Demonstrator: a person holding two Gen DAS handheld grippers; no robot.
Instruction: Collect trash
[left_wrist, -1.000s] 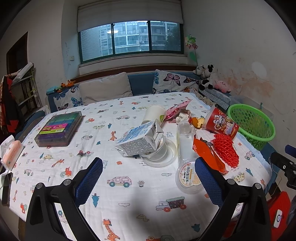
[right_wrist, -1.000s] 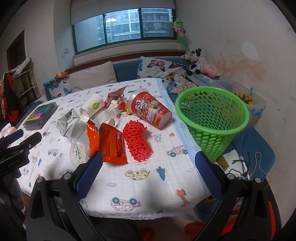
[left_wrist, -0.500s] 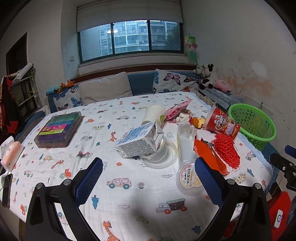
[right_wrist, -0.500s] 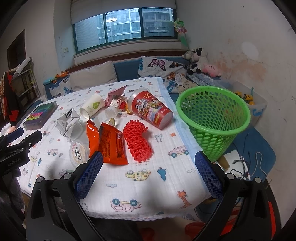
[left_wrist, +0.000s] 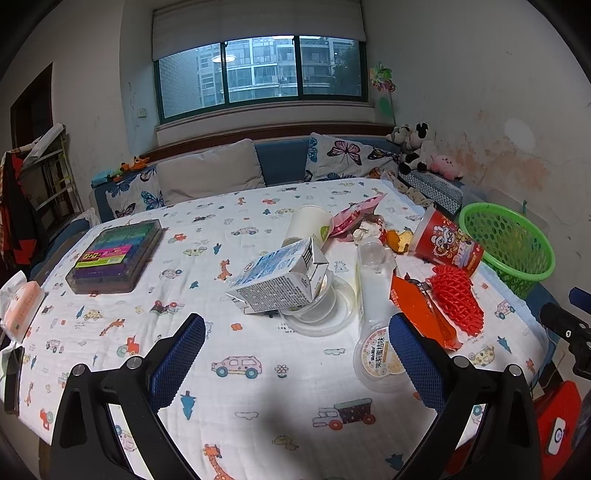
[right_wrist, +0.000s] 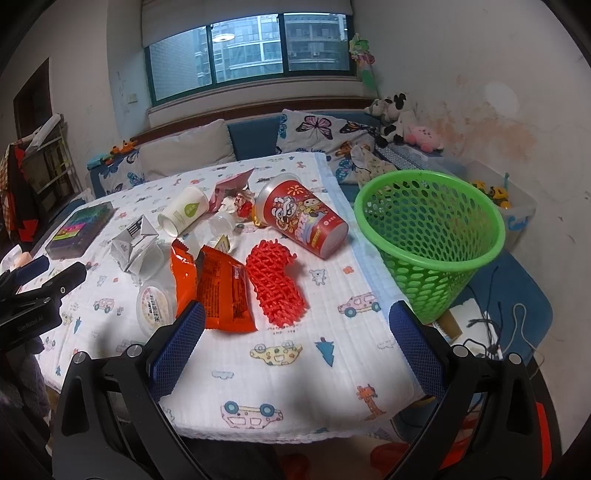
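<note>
Trash lies across the table's right half: a blue-and-white milk carton (left_wrist: 279, 278) on clear plastic lids (left_wrist: 317, 314), a clear lidded cup (left_wrist: 373, 321), orange snack wrappers (right_wrist: 221, 288), a red foam net (right_wrist: 275, 282), a red noodle cup (right_wrist: 304, 219), a white paper cup (right_wrist: 183, 214) and a pink wrapper (left_wrist: 356, 216). A green mesh basket (right_wrist: 430, 236) stands off the table's right edge. My left gripper (left_wrist: 295, 363) is open and empty above the near cloth. My right gripper (right_wrist: 295, 354) is open and empty, short of the net.
A dark box of coloured items (left_wrist: 116, 254) lies at the table's left, with a pink pack (left_wrist: 20, 310) at the left edge. A sofa with cushions (left_wrist: 207, 173) and plush toys (left_wrist: 417, 147) runs behind. Cables (right_wrist: 491, 332) lie on the floor by the basket.
Both grippers have drifted slightly back from the table. Nothing on the table has moved.
</note>
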